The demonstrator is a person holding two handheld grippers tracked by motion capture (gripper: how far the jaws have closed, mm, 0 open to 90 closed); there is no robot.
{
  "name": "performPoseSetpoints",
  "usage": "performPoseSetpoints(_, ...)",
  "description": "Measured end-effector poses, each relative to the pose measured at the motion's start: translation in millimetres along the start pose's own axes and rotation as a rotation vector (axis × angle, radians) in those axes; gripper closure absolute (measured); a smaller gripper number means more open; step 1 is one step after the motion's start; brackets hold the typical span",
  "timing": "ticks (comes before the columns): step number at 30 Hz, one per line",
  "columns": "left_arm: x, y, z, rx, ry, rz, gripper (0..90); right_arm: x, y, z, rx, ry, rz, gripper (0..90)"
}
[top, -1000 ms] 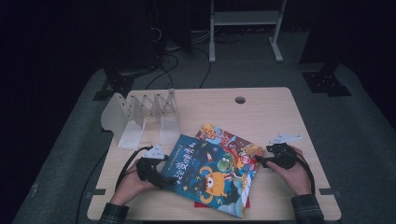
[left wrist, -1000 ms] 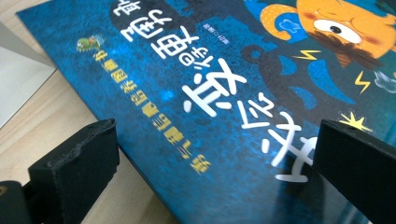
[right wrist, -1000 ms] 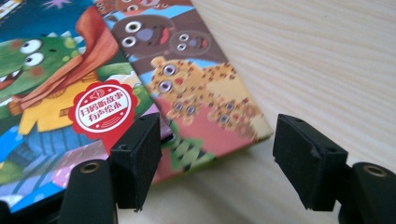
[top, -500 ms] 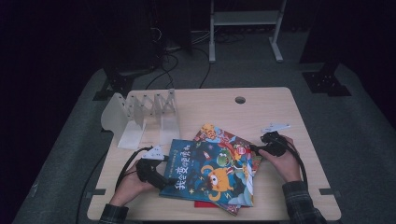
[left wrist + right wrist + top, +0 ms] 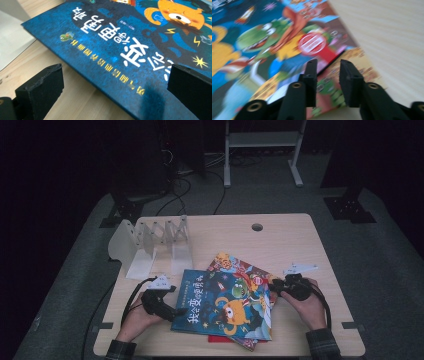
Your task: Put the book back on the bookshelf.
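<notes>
**Two picture books on the desk, both hand-held grippers at their edges**

Nearest, the left hand-held gripper (image 5: 112, 92) stands with jaws wide apart astride the blue book (image 5: 225, 305)'s left edge. The right hand-held gripper (image 5: 327, 75) has just been narrowing its jaws over the lower book (image 5: 352, 67)'s corner, gripping nothing yet. Beyond stands the white book rack (image 5: 150, 245). Judged step: seizing a book; next, each gripper must get a jaw under its edge before clamping.
</notes>
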State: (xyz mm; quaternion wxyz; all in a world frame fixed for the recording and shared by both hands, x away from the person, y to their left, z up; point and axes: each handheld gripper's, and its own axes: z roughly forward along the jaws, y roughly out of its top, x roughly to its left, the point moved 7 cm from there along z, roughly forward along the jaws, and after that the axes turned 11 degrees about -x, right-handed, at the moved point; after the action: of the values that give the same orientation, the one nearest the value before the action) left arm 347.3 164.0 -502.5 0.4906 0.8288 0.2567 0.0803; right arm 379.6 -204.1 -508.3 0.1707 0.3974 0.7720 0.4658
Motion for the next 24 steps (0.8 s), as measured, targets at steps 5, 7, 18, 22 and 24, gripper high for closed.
performPoseSetpoints(5, 0.9, -4.4, -4.8, 0.003, 0.016, -0.011, 0.0, 18.4, -10.3, -9.3, 0.025, 0.041, -0.023, 83.2)
performPoseSetpoints(7, 1.0, -6.1, -7.3, -0.003, 0.025, -0.014, 0.0, 23.4, -12.8, -11.8, 0.030, 0.056, -0.035, 86.5)
performPoseSetpoints(18, 2.5, -17.1, -14.0, -0.016, 0.047, -0.056, 0.0, 29.2, -14.4, -9.4, 0.024, 0.060, -0.047, 89.0)
performPoseSetpoints(22, 4.5, -21.5, -17.4, -0.027, 0.056, -0.076, 0.0, 37.9, -11.7, -3.6, 0.022, 0.079, -0.062, 88.9)
performPoseSetpoints(24, 5.0, -23.3, -19.4, -0.030, 0.056, -0.086, 0.0, 41.5, -10.4, -1.1, 0.022, 0.085, -0.069, 88.8)
